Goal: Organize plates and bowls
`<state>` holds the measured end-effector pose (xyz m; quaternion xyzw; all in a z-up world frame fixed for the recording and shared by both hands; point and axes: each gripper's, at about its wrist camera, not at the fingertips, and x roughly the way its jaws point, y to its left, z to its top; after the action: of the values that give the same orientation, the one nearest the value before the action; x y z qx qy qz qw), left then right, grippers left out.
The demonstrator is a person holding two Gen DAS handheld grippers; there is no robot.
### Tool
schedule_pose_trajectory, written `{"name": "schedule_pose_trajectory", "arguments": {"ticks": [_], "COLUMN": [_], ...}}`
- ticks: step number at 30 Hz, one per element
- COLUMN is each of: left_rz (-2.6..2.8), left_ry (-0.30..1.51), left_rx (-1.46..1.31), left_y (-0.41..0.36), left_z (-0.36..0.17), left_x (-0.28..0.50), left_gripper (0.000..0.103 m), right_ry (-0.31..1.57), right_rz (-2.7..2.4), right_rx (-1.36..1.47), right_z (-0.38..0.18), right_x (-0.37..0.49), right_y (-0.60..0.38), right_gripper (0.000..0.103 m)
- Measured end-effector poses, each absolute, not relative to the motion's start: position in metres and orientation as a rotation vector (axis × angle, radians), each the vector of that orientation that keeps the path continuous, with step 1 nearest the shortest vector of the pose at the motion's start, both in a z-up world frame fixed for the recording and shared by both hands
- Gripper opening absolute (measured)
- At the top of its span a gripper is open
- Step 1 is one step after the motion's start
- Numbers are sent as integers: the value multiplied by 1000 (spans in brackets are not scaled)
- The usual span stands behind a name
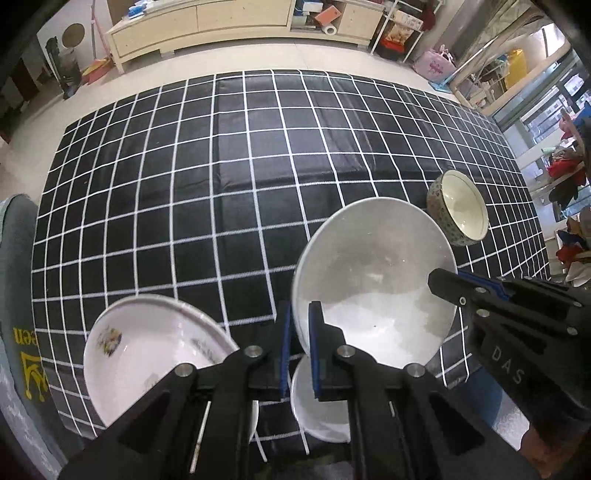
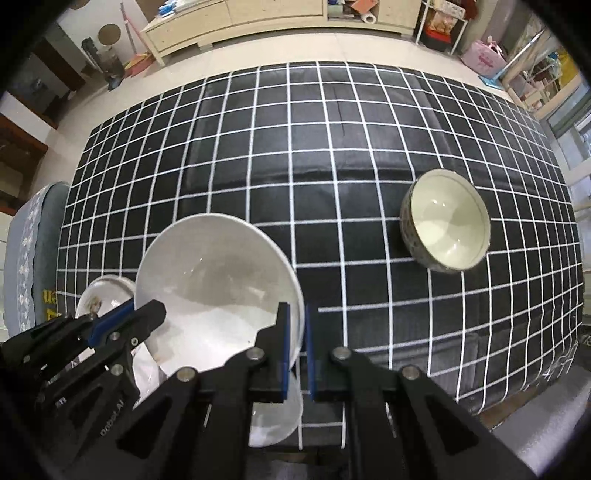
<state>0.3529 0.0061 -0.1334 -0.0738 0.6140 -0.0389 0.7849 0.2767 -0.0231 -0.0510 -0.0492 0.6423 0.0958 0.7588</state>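
Both grippers hold one plain white bowl (image 1: 373, 280) above the table's front edge. My left gripper (image 1: 297, 325) is shut on its left rim; my right gripper (image 2: 297, 325) is shut on its right rim (image 2: 291, 295). The right gripper shows in the left wrist view (image 1: 443, 284), the left one in the right wrist view (image 2: 147, 310). A smaller white dish (image 1: 321, 410) lies under the bowl. A white plate with a flower print (image 1: 147, 354) sits to the left. A patterned bowl (image 2: 447, 221) stands alone to the right.
The table has a black cloth with a white grid (image 1: 240, 184). A grey chair back (image 1: 18, 295) stands at the table's left side. Cabinets (image 1: 207, 26) and clutter line the far wall.
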Motion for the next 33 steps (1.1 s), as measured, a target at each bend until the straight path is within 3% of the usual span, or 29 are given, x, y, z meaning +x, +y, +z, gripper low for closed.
{"name": "schedule_pose_trajectory", "arguments": {"ticks": [11, 33], "left_rz": [-83, -78], "left_ry": [1351, 1430], "left_rx": [-161, -141], "left_y": [6, -8], "left_z": [-140, -181], "left_x": [305, 280], "left_gripper": [8, 8], "right_ry": [1421, 1512], "right_rz": [213, 211], "right_rx": [-124, -138], "right_z": [-47, -135], "right_x": [195, 157], "right_y": [-31, -86], "right_gripper": [10, 10]}}
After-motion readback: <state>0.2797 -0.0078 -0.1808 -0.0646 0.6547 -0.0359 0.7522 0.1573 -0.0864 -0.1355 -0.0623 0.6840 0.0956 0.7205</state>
